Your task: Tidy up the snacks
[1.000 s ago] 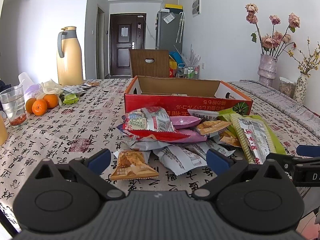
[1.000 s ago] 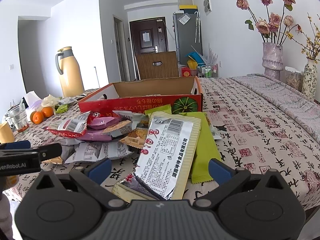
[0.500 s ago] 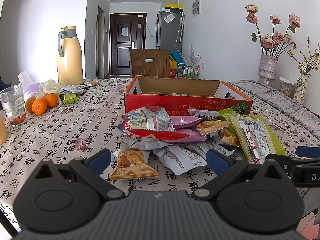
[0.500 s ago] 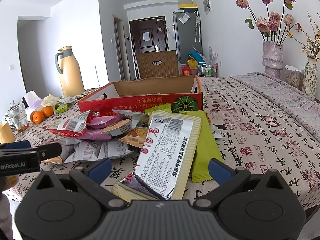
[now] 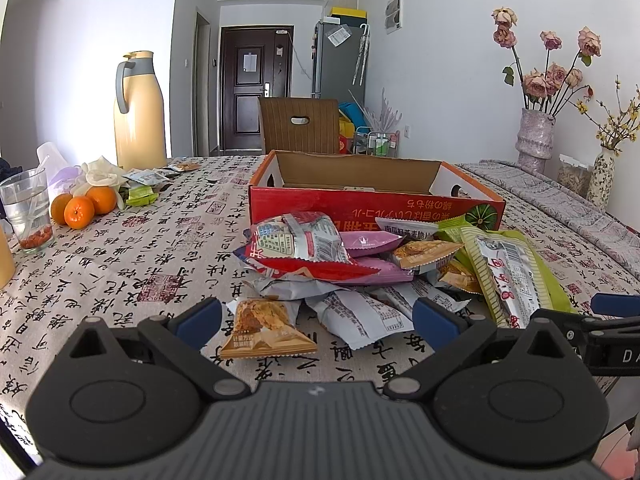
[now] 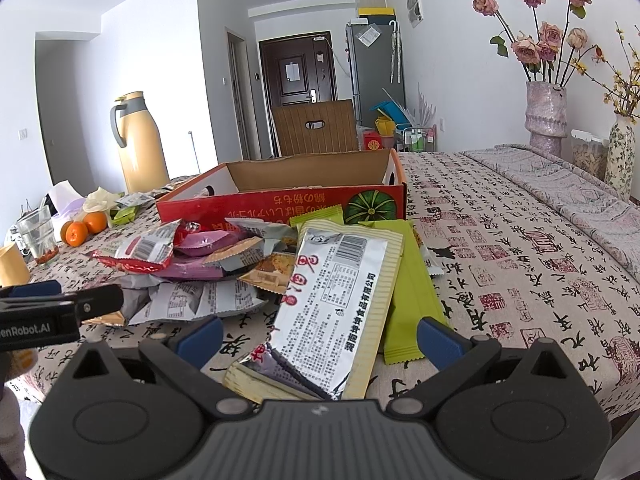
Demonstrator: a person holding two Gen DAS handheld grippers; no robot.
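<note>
A pile of snack packets [image 5: 352, 268] lies on the patterned tablecloth in front of an open red cardboard box [image 5: 372, 200]. Nearest my left gripper [image 5: 316, 318] is a small orange packet [image 5: 264, 332], lying between its open fingers without being held. In the right wrist view a long silver-and-yellow packet [image 6: 332, 304] rests over green packets [image 6: 412, 292], its near end between the open fingers of my right gripper [image 6: 320, 334]. The red box [image 6: 280, 200] stands behind the pile. Each gripper's tip shows at the edge of the other's view.
At the left stand a tall yellow thermos [image 5: 138, 112], oranges [image 5: 82, 210], a glass [image 5: 28, 216] and small sachets. Vases of dried flowers [image 5: 534, 140] line the right side. A brown chair back [image 5: 300, 126] rises behind the table's far edge.
</note>
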